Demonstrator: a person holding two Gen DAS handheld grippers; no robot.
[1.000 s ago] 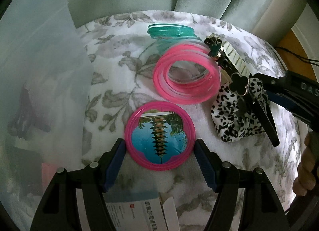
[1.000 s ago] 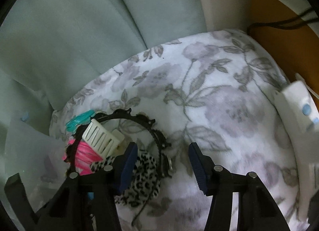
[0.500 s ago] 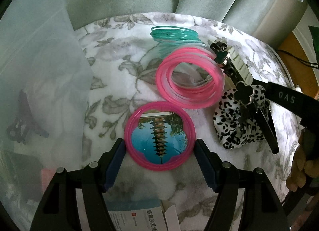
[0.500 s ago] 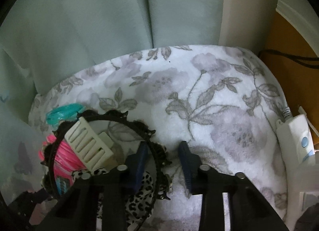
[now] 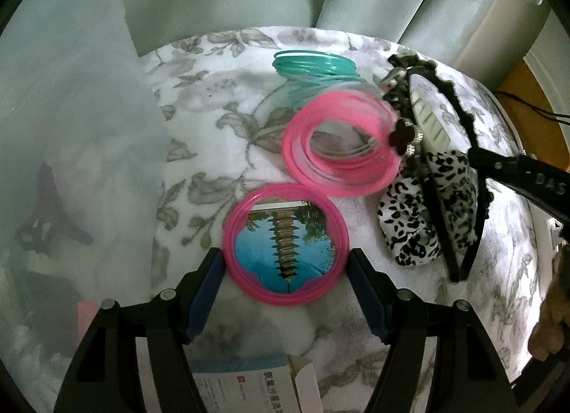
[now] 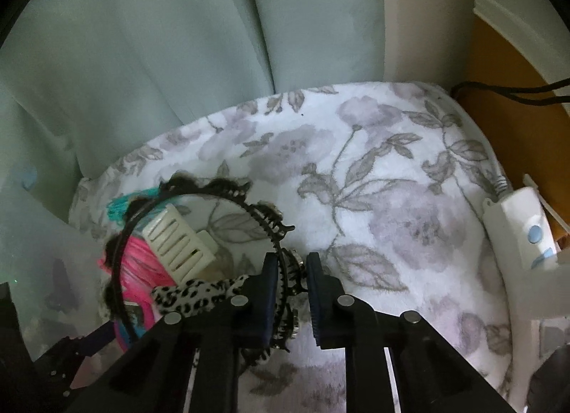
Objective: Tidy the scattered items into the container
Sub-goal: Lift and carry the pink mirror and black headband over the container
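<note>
My right gripper (image 6: 289,292) pinches the headband (image 6: 199,195); my left gripper (image 5: 285,276) gapes around the mirror (image 5: 285,244); bangles (image 5: 338,149), scrunchie (image 5: 409,224) lie outside the container (image 5: 71,163).

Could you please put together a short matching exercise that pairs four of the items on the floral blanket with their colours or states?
Things:
1. bangles nearest the curtain
2. round mirror
3. scrunchie
4. headband

Descriptions:
A. leopard print, black on white
B. pinched in the right gripper
C. teal
D. pink rim, between the open jaws of the left gripper

Pairs: 1-C, 2-D, 3-A, 4-B
</note>
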